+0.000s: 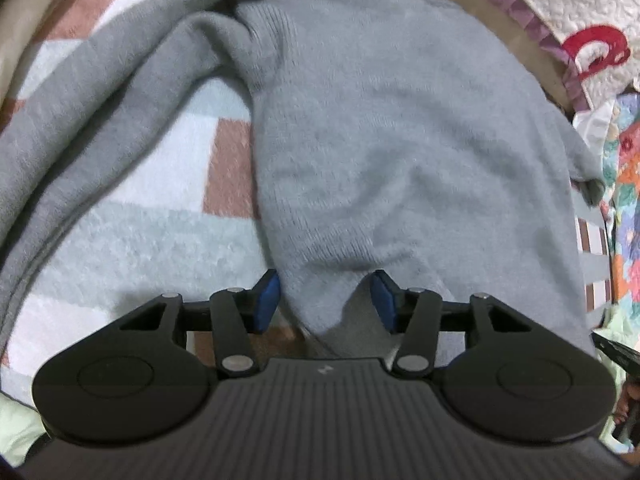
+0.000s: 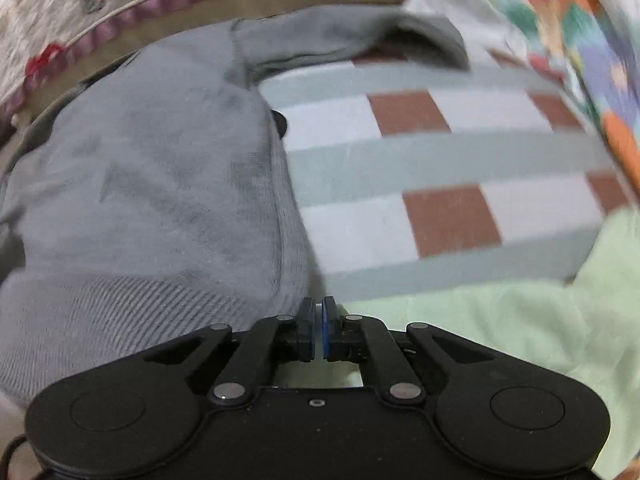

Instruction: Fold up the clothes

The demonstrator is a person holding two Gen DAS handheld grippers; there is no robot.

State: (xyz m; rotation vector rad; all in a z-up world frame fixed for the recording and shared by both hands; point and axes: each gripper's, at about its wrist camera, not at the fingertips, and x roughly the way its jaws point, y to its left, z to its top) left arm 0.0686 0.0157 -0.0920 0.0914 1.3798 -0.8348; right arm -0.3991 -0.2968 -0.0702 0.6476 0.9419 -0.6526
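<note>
A grey knit sweater [image 1: 372, 120] lies spread on a checked blanket, one sleeve [image 1: 100, 128] trailing to the left. My left gripper [image 1: 325, 300] is open, its blue pads [image 1: 267, 300] on either side of the sweater's near hem, which bunches up between them. In the right wrist view the same sweater [image 2: 152, 184] fills the left side, its ribbed hem nearest. My right gripper [image 2: 319, 324] is shut at the sweater's lower right corner; whether any cloth is pinched between the pads I cannot tell.
The checked blanket [image 2: 440, 160] of pale green, white and brown squares covers the bed. A pale green cloth [image 2: 500, 320] lies at the near right. A white quilt with purple trim [image 1: 560, 8] and a floral fabric [image 1: 628, 184] border the far and right sides.
</note>
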